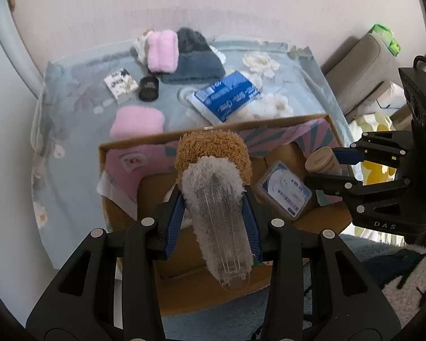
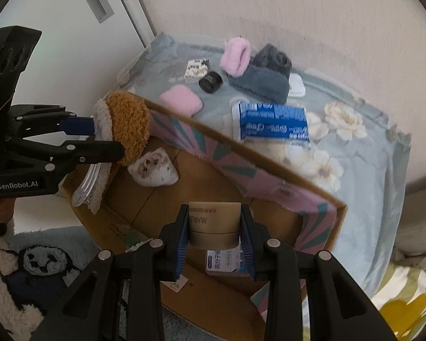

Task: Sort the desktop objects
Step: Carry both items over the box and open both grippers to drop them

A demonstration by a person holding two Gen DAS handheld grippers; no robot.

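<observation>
My left gripper [image 1: 215,199] is shut on a plush hair clip [image 1: 215,176] with a brown fuzzy head and grey-white fuzzy clear body, held above the open cardboard box [image 1: 269,119]. It also shows in the right wrist view [image 2: 122,126]. My right gripper [image 2: 215,227] is shut on a beige jar [image 2: 214,221] over the box [image 2: 241,145]; the jar shows in the left wrist view [image 1: 322,160]. In the box lie a blue-white card packet [image 1: 284,193] and a white plush hamster [image 2: 153,169].
On the floral blue tablecloth [image 1: 71,119] lie a blue tissue pack [image 1: 227,95], a pink pad [image 1: 137,120], a black round tin [image 1: 148,88], a patterned small box [image 1: 120,85], pink and dark grey fluffy items [image 1: 184,54]. A rug [image 2: 37,267] lies below.
</observation>
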